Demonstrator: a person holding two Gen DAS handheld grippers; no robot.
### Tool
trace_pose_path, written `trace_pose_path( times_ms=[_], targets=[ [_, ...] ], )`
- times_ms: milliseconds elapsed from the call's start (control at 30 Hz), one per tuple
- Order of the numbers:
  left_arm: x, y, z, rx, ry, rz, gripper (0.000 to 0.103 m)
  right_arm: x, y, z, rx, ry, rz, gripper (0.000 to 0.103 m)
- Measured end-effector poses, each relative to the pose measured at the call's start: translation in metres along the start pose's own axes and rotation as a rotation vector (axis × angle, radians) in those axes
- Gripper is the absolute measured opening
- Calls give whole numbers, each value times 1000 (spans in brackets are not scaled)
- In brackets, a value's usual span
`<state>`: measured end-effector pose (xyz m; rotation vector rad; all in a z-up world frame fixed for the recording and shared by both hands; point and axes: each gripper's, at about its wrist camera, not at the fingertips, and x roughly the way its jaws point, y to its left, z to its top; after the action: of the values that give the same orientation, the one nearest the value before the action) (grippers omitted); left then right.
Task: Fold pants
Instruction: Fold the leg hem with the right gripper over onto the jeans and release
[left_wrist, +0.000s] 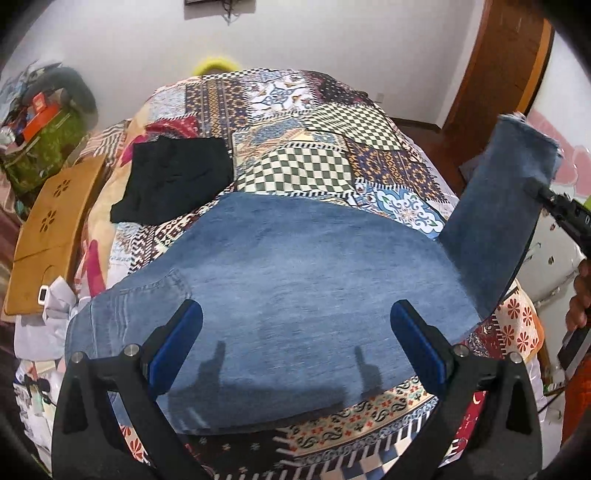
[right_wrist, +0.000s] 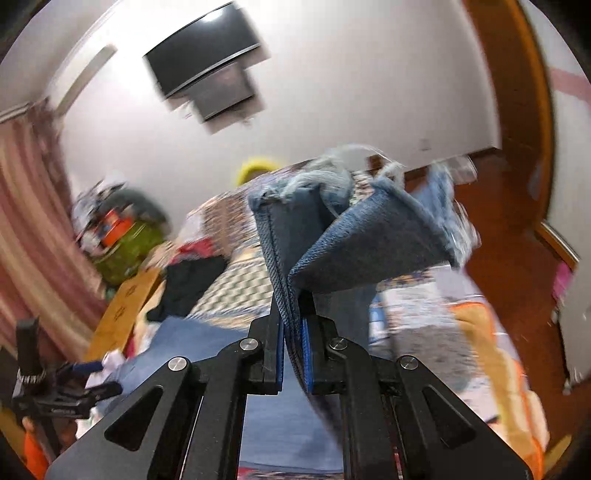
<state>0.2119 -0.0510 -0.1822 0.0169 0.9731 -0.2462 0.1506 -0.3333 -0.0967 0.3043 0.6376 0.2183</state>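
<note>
Jeans (left_wrist: 295, 280): lying partly flattened on the bed (left_wrist: 332, 162), right hand-held gripper (right_wrist: 293, 332) clamping and lifting the frayed leg end, left hand-held gripper (left_wrist: 295, 343) hovering spread wide and empty; fold-over not yet laid.

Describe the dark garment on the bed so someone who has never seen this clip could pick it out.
Start at the patchwork quilt covering the bed. On its left part, beyond the spread blue jeans and beside the wooden board, lies a crumpled black garment. It is the only plain black fabric there; everything around it is patterned or denim.
</note>
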Motion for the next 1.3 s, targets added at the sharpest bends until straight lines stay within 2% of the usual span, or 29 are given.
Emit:
trace_pose_path(
  times_ms=[100,300,467,567,700,800,867,967,1033,1067,1133,1300],
  targets=[
    [-3,10,-4,-25,7,-4,103,24,23,-9,-51,54,46,7],
    [-8,25,-10,-59,-1,6,103,72,58,-46,-113,224,137,7],
    [-4,34,-14,-90,19,11,103,109,74,-86,-166,382,151,8],
    [-1,35,-15,-93,26,15,103,116,73,-97,-178,442,153,12],
    [2,31,-9,-98,23,1,103,112,72,-91,-167,459,179,19],
    [3,25,1,-91,15,-7,103,101,72,-88,-156,486,230,28],
    [4,18,11,-78,6,-20,103,91,74,-85,-184,471,233,35],
    [9,4,26,-62,3,-63,103,69,73,-72,-251,389,174,37],
    [15,-8,38,-44,9,-85,103,58,67,-63,-267,341,141,44],
    [18,-13,42,-31,13,-88,103,56,63,-59,-270,320,131,48],
    [27,-27,54,1,12,-85,103,51,53,-51,-266,282,103,48],
    [60,-51,74,54,58,-80,103,63,20,-40,-191,279,40,48]
  ],
)
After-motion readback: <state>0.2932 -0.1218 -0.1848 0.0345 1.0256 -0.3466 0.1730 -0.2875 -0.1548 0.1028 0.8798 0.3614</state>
